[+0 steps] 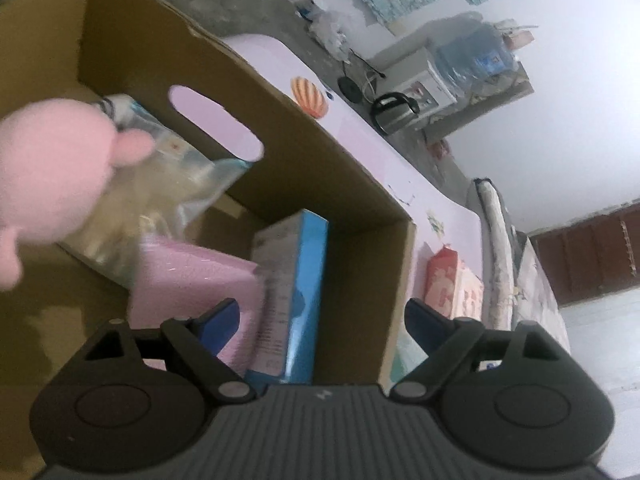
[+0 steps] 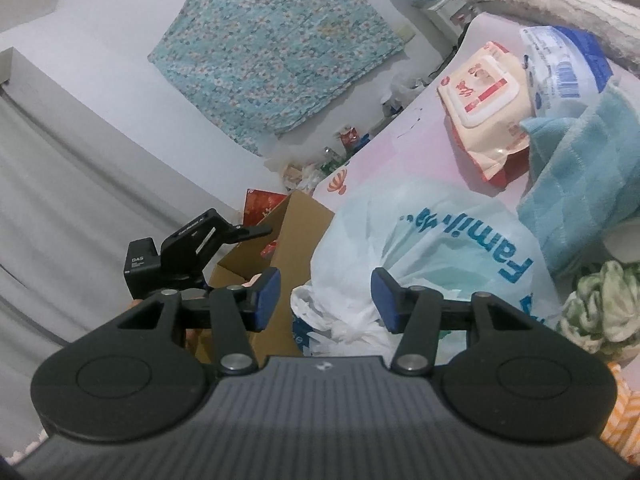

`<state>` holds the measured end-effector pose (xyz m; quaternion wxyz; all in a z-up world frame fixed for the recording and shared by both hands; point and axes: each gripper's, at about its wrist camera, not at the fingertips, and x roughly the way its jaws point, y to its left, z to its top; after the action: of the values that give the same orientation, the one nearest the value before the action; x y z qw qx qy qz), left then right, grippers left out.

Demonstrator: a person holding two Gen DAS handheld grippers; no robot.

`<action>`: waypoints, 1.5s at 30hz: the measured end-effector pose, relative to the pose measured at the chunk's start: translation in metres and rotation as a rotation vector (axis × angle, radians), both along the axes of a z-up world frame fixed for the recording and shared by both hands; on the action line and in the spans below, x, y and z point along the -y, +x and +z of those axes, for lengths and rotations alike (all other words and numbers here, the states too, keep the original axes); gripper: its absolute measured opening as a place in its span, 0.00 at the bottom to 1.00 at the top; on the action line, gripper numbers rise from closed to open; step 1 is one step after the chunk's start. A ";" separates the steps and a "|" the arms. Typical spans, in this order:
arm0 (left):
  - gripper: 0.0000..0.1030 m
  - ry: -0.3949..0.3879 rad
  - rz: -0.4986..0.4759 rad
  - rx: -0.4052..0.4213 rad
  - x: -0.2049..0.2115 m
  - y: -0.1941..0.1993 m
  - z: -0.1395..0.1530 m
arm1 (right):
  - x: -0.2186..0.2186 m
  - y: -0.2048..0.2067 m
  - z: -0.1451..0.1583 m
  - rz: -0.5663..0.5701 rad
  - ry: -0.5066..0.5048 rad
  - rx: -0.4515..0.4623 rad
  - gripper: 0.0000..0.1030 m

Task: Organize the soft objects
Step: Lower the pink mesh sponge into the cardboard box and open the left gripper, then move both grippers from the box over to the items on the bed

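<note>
Right wrist view: right gripper point(image 2: 326, 298) hovered with jaws spread wide, nothing between the blue pads point(image 2: 267, 294). Directly ahead of the gap sat a white plastic bag point(image 2: 420, 240) with blue lettering, its knotted handles bunched low and just beyond the pad tips, apart from them as far as could be told. The bag's bulk ran away from the jaws toward the far edge of the pink table point(image 2: 404, 148). Past it, toward the table's far right corner, lay a wipes pack point(image 2: 480, 116), a blue towel point(image 2: 580, 176) and a green-white cloth point(image 2: 600, 300) at the right edge. The cardboard box point(image 2: 296, 216) stood off the table's left edge, with the other gripper over it

Left wrist view: left gripper point(image 1: 316, 320) was also wide open and empty, looking down into the cardboard box point(image 1: 352, 216). Inside were a pink plush toy point(image 1: 56, 160), blurred, at the left wall, a clear bag point(image 1: 168, 184), a pink pack point(image 1: 192, 280) and a blue carton point(image 1: 296, 292) standing upright against the right wall, close under the jaws

Judgement: the right gripper was the nearer to the table's remaining soft items; the next grasp turned on the bag's handles lying straight ahead and low, so a short forward dip should suffice
</note>
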<state>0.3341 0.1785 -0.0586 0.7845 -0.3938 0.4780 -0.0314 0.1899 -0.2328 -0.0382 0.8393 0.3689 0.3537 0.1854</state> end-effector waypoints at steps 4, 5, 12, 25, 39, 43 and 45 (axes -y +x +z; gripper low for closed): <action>0.87 0.006 -0.005 0.009 0.004 0.002 0.002 | 0.004 0.000 -0.003 -0.011 -0.001 -0.001 0.49; 0.87 0.009 -0.009 0.014 0.004 0.002 0.004 | 0.005 0.000 -0.004 -0.014 0.002 -0.002 0.49; 0.88 0.075 -0.020 0.058 -0.002 -0.022 0.033 | 0.004 -0.006 -0.001 -0.003 -0.002 0.009 0.49; 0.94 0.261 -0.039 0.138 -0.024 -0.129 0.103 | -0.038 -0.030 0.051 0.155 -0.128 0.102 0.63; 0.99 0.429 0.027 0.271 -0.046 -0.272 0.117 | -0.124 -0.051 0.091 0.315 -0.171 0.164 0.75; 1.00 0.484 -0.004 0.362 -0.028 -0.302 0.115 | -0.114 -0.087 0.076 0.260 -0.208 0.179 0.81; 1.00 0.474 -0.036 0.398 -0.016 -0.314 0.111 | -0.100 -0.109 0.064 0.213 -0.236 0.164 0.87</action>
<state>0.0200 0.1945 0.0522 0.9320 -0.1773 0.3159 -0.0092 0.0813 -0.1325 0.0253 0.8784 0.2118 0.3405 0.2600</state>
